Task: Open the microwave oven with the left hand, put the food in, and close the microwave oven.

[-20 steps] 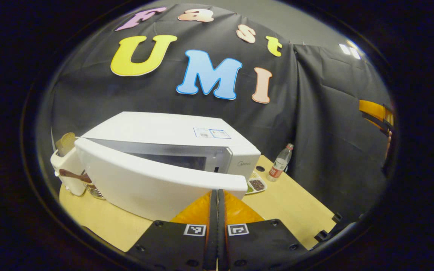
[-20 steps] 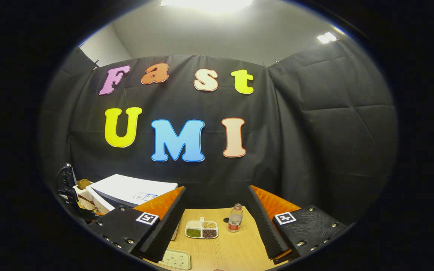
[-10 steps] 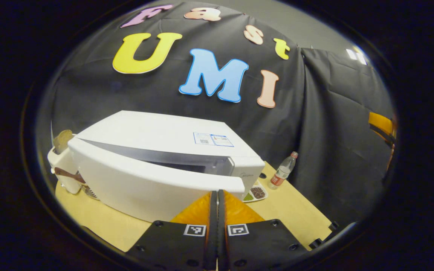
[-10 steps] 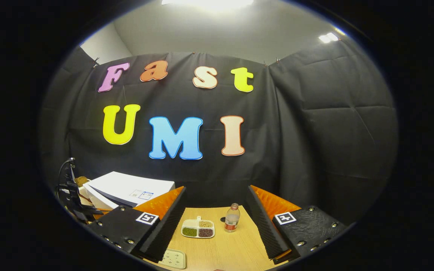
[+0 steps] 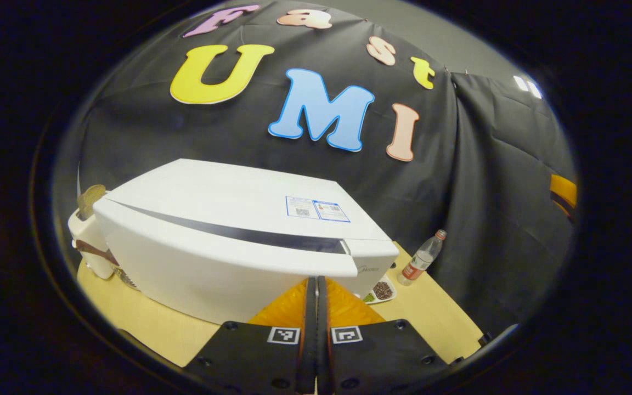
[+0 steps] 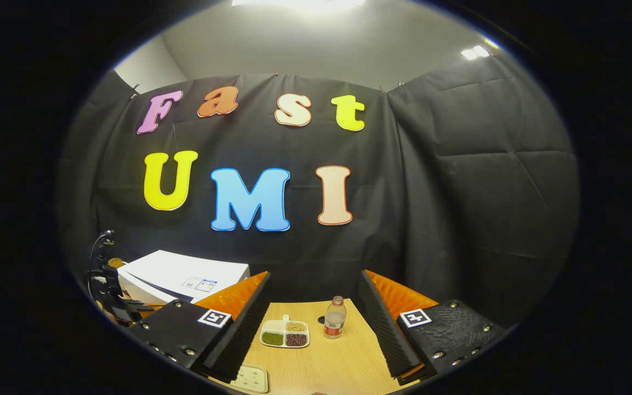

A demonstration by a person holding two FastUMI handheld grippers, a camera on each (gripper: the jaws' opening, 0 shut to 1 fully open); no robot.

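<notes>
The white microwave point(image 5: 228, 192) stands on the wooden table, and its door point(image 5: 195, 263) lies against the body with only a thin dark seam along the top. My left gripper point(image 5: 316, 281) is shut with nothing between its fingers, and its tips press the door's lower right edge. From the right gripper view the microwave point(image 6: 179, 270) sits far left, with the left gripper's dark body beside it. My right gripper point(image 6: 316, 274) hangs open and empty above the table point(image 6: 338, 362).
A divided dish of beans point(image 6: 286, 333) and a water bottle point(image 6: 335, 318) stand at the back of the table, right of the microwave. A white toaster with bread point(image 5: 88, 230) is at the microwave's left. A pale flat pad point(image 6: 251, 378) lies near the front edge.
The microwave door has swung from ajar to shut against the body as my left gripper pushed forward. The right gripper has barely moved and stays open.
</notes>
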